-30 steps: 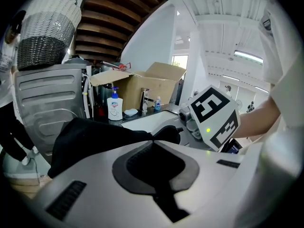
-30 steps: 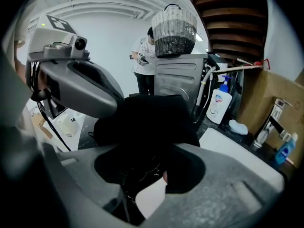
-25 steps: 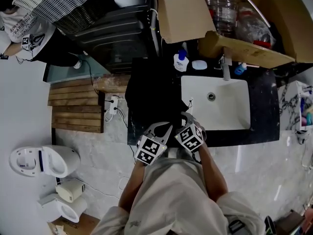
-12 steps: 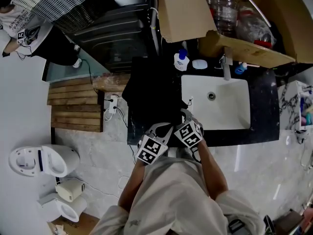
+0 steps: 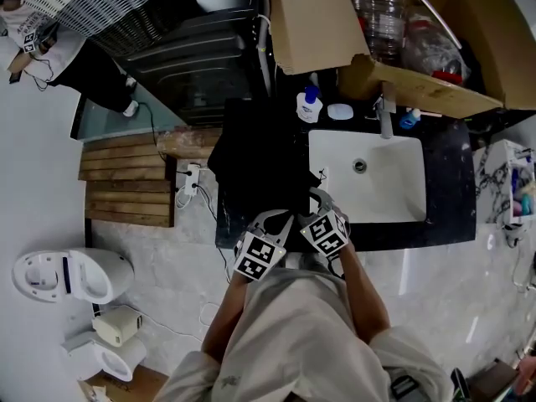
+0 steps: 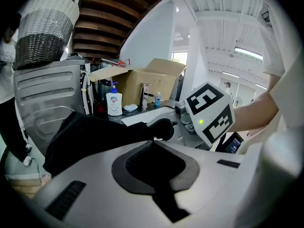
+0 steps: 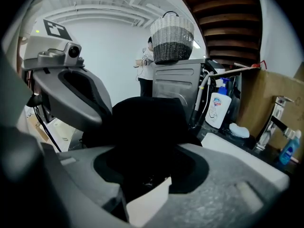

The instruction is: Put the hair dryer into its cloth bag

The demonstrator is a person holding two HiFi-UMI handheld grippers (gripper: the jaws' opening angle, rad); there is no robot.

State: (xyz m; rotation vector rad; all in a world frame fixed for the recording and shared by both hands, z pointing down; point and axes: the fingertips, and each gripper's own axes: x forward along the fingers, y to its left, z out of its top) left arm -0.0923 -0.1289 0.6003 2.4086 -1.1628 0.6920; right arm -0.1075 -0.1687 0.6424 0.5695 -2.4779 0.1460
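A black cloth bag (image 5: 255, 162) lies slumped on the black counter (image 5: 452, 224), just left of the white sink basin (image 5: 394, 182). Its near edge reaches the two hand-held grippers at the counter's front. The left hand-held gripper (image 6: 153, 144) is clamped tight on the bag's cloth. The right hand-held gripper (image 7: 145, 182) has just been easing its jaws apart. They now stand narrow, with black cloth and a pale tag between them, and the cloth looks no longer pinched.

No hair dryer shows outside the bag. The bag mounds up as though filled, but its inside cannot be seen.

To do this step well, keep the left hold firm so the mouth does not sag, and lift the right gripper clear without dragging the cloth.

The sink basin is empty. A brown cardboard box (image 5: 310, 23) at the back stands open, with a clear plastic bottle (image 5: 383, 15) beside its flap.
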